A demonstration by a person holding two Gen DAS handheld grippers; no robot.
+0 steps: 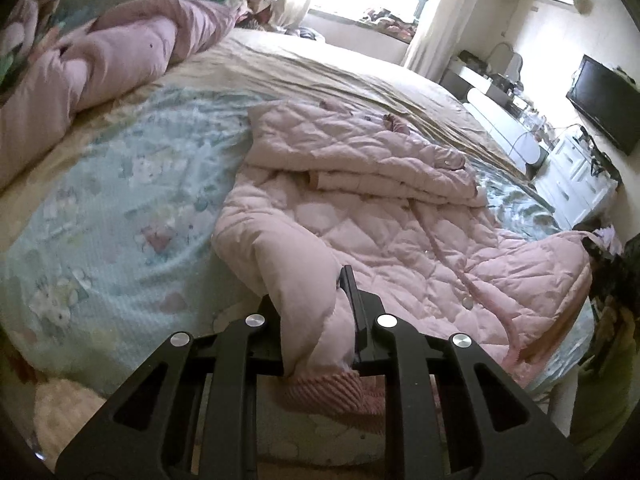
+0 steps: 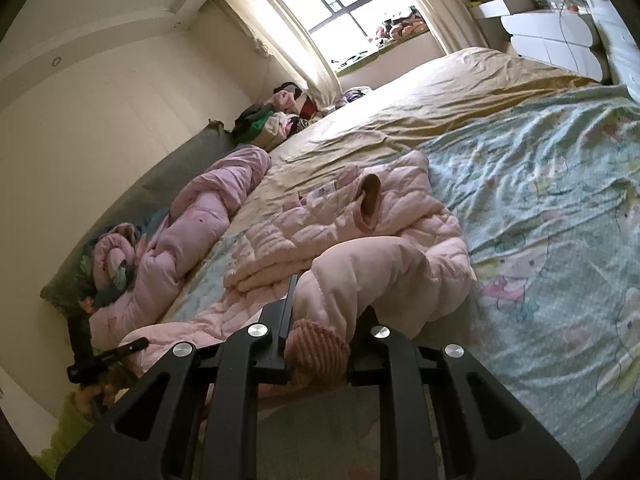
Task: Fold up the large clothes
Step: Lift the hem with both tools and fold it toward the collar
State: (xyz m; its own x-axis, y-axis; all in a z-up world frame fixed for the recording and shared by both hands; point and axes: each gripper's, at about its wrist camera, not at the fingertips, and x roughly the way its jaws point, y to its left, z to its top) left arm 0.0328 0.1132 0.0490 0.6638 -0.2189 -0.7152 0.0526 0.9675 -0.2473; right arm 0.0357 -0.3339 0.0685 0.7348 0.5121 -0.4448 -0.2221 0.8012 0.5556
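On the bed (image 1: 120,184), left wrist view first: we've got the left gripper (image 1: 316,304) clamped tight on a sleeve (image 1: 304,280) of the pink quilted coat (image 1: 400,216), pinched just above the ribbed cuff (image 1: 328,392). Rest of the coat lies spread on the floral sheet, far part already doubled over. Keep that pinch firm w/ the cuff hanging free, and bring the sleeve across the chest, not along the edge.

Right wrist view: right gripper (image 2: 320,320) squeezed narrow on the other sleeve (image 2: 368,276), its cuff (image 2: 318,350) bunched btwn the fingers. Left gripper (image 2: 108,354) shows low at the left edge. We'd lift both evenly so the padding doesn't drag, then lay the sleeves flat.
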